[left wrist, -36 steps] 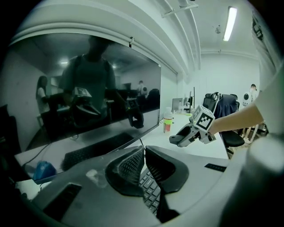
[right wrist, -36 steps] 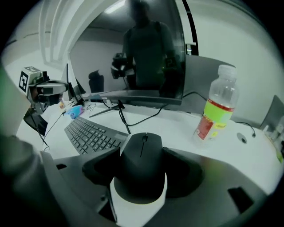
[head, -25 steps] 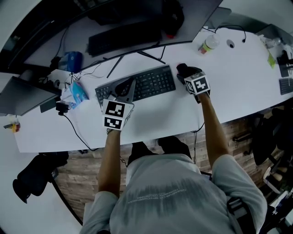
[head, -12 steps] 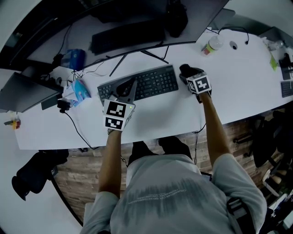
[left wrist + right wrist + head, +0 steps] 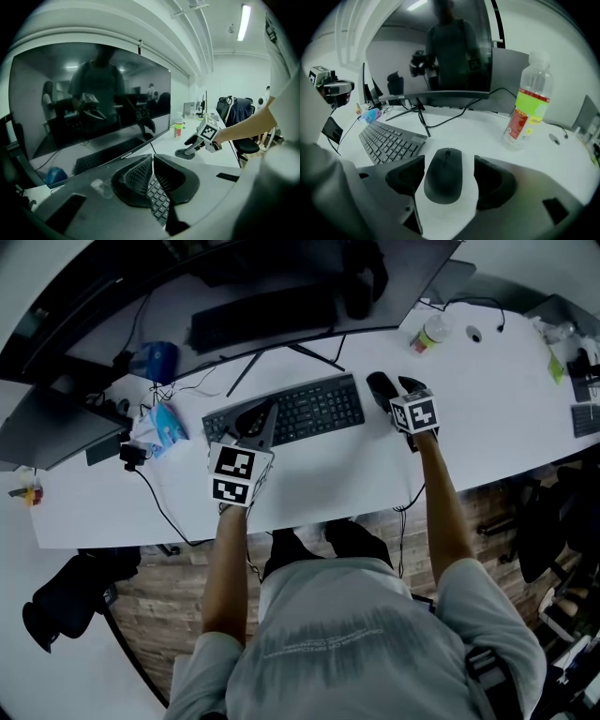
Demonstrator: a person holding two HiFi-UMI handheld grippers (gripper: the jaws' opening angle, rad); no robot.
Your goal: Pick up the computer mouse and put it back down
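A black computer mouse (image 5: 443, 180) lies flat on the white desk (image 5: 487, 399), just right of the black keyboard (image 5: 309, 409). My right gripper (image 5: 449, 174) is open, one jaw on each side of the mouse with a narrow gap to either side. In the head view the mouse (image 5: 381, 388) shows as a dark oval at the tip of the right gripper (image 5: 394, 387). My left gripper (image 5: 151, 161) is shut with nothing in it, held over the left half of the keyboard (image 5: 157, 201), where its tip (image 5: 266, 416) shows from above.
A clear bottle with a green and red label (image 5: 529, 108) stands beyond the mouse to the right. A dark monitor (image 5: 84, 103) on a thin stand rises behind the keyboard, with cables trailing over the desk. A blue packet (image 5: 161, 425) lies left of the keyboard.
The right gripper's jaws have spread apart around the mouse, which rests on the desk. The left gripper has stayed where it was.
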